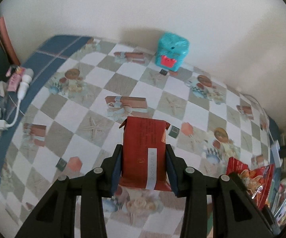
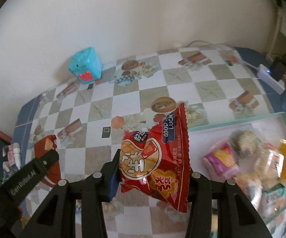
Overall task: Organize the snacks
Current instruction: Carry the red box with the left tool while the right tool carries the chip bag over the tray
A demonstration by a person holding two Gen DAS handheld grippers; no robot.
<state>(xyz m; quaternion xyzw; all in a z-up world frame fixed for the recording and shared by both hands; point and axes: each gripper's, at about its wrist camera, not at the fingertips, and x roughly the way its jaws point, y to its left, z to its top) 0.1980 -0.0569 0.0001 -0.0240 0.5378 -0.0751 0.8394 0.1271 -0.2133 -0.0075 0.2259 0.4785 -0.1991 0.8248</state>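
Left hand-held gripper (image 1: 143, 156): jaws closed onto a dark red packet (image 1: 144, 150), one blue pad on each long side; packet carried upright above the table (image 1: 123, 83).
Right hand-held gripper (image 2: 152, 166): jaws clamped on a red peanut bag (image 2: 156, 156), held tilted, clear of the table.
Relative pose: left hand-held gripper shows at the lower left of the right wrist view, near but apart.
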